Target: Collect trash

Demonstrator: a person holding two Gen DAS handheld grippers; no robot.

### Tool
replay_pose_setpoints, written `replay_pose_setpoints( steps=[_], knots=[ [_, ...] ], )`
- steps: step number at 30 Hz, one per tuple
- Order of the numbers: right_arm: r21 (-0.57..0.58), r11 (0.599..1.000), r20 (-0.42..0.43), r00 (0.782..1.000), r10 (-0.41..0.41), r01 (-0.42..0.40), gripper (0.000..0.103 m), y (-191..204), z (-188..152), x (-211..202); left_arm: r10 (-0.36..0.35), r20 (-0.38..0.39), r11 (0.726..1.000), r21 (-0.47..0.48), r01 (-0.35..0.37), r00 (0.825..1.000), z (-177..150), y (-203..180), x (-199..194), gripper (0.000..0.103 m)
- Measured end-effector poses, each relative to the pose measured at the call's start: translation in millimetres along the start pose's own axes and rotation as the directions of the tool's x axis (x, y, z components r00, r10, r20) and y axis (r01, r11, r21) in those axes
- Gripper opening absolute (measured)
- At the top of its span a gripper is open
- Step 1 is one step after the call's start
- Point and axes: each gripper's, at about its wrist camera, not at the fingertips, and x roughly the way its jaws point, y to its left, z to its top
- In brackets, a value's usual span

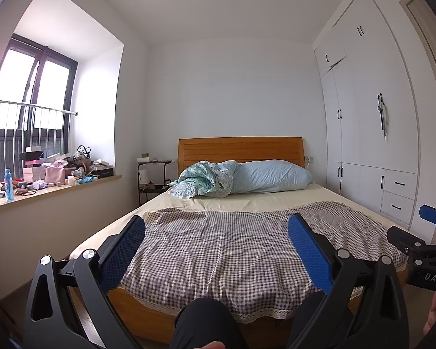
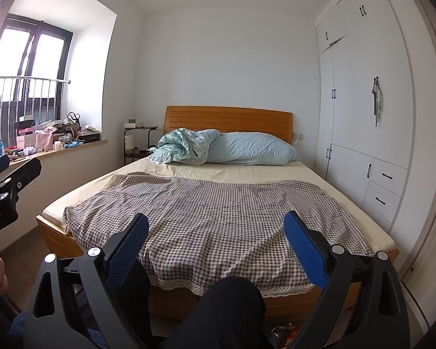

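- Holding the left tool (image 1: 216, 234) spread wide and empty, hovering over the foot of the bed (image 1: 247, 200).
- Holding the right tool (image 2: 216, 231) likewise spread, pinching nothing, over the foot of the bed.
- Spotting only one likely piece of trash (image 2: 287, 330): crumpled colourful wrappers on the floor below the foot of the bed, partly hidden behind a dark-trousered knee (image 2: 226, 305); too little showing to tell exactly what.
- Finding nothing trash-like on the checked cloth (image 2: 206, 212) covering the bed.
- Risking a blind grab: reaching down for the wrappers with the knee blocking the view, probably closing on air or on the lace hem.
- Risking a wrong pick: treating the cluttered windowsill (image 1: 55, 174) left of the bed as trash, with boxes and a bottle (image 1: 8, 184) possibly being keepsakes.
- Risking a knock between tools, both hanging close together.
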Motion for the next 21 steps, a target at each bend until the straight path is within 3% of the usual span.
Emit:
replay_pose_setpoints(
  steps=[14, 21],
  knots=[
    [-0.005, 1.0, 0.001, 1.0, 0.0, 0.0, 0.09, -0.2, -0.6, -1.6, 0.006, 0.005, 1.0, 0.008, -0.006, 1.0, -0.4, -3.9, 0.2, 0.095],
    [-0.01, 1.0, -0.003, 1.0, -0.006, 0.005, 0.09, 2.6, -2.0, 0.2, -0.025, -0.018, 1.0, -0.001, 0.025, 1.0, -3.1, -2.9, 3.1, 0.095]
  ],
)
